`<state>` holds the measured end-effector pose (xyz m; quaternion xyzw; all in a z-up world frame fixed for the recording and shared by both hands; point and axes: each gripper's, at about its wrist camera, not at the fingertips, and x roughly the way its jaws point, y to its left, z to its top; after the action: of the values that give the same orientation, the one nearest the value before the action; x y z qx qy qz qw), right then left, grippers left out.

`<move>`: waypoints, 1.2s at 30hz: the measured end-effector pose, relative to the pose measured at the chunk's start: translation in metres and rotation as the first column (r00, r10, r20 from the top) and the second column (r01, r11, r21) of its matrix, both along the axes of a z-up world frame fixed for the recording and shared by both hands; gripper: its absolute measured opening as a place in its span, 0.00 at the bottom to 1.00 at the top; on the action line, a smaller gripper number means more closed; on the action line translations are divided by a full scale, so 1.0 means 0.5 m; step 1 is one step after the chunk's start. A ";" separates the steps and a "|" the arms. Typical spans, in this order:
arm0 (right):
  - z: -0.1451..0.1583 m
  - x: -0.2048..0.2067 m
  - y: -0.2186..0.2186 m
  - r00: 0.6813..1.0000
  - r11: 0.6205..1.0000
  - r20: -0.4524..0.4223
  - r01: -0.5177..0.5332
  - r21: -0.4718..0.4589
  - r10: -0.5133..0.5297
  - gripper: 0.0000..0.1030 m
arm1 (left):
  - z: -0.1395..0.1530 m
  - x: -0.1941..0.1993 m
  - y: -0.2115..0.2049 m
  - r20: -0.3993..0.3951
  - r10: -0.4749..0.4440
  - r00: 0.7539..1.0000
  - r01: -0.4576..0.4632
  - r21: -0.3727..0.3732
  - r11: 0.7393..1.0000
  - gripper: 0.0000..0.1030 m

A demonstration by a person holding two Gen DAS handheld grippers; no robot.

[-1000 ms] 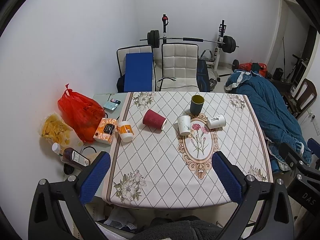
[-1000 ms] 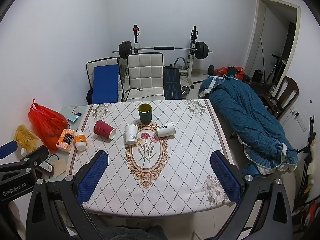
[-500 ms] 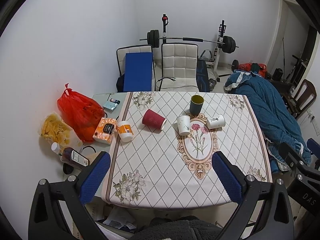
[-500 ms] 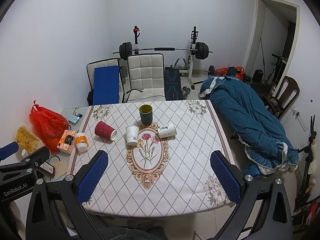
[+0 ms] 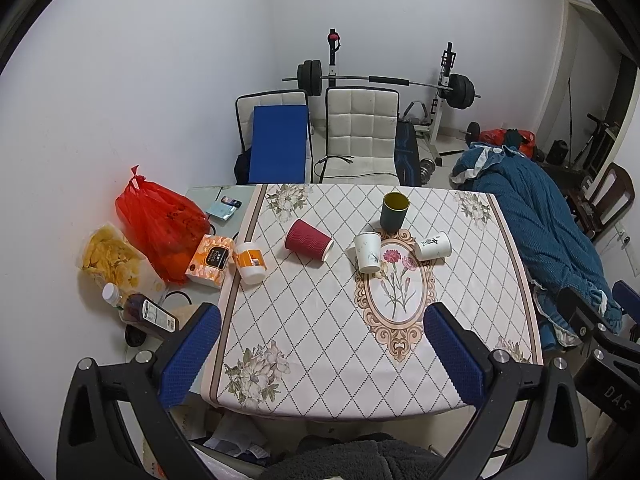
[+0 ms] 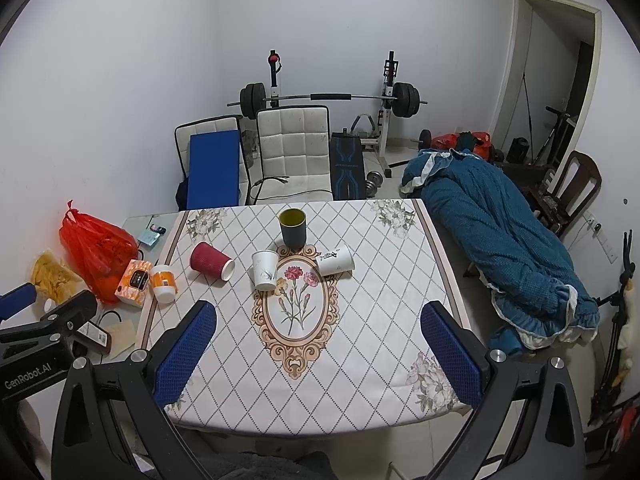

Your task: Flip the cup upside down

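Quilted tablecloth [image 5: 320, 344], ribbed paper cup [image 5: 307, 239]

I am in a room of a home, used both for eating and for exercise. In front of me stands a table [image 6: 400, 280] with a flowered cloth, and behind it two white padded chairs [image 6: 294, 152]. Against the far wall there is a barbell rack [image 6: 328, 98] with a weight bench [image 6: 347, 164]. A blue quilt [image 6: 500, 232] lies in a heap at the right (on what, I cannot tell). At the left are a red plastic bag [image 5: 160, 216], a bag of chips [image 5: 108, 260] and a tissue box [image 5: 210, 260]. A doorway [image 6: 556, 80] opens at the right.
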<state>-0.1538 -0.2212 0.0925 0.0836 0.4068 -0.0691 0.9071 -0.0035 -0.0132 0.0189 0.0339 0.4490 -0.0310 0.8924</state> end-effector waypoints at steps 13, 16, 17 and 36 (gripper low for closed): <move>-0.130 0.047 -0.056 0.995 0.999 -0.101 0.000 0.042 0.004 1.00 | -0.133 0.060 -0.027 -0.109 0.069 0.992 -0.065 0.040 0.997 1.00; -0.207 0.072 -0.072 0.986 0.999 -0.167 -0.003 0.043 0.011 1.00 | -0.188 0.077 -0.033 -0.152 0.096 0.984 -0.087 0.061 0.994 1.00; -0.232 0.075 -0.077 0.983 0.999 -0.185 -0.006 0.047 0.014 1.00 | -0.206 0.086 -0.037 -0.163 0.109 0.981 -0.097 0.076 0.992 1.00; -0.568 0.248 -0.080 0.888 0.998 -0.457 -0.041 0.056 0.062 1.00 | -0.430 0.294 -0.024 -0.339 0.164 0.926 -0.126 0.130 0.983 1.00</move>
<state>-0.0300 -0.2610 -0.1915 0.0743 0.6126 -0.0537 0.7850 0.1436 -0.0252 -0.1963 0.0417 0.6022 0.0532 0.7955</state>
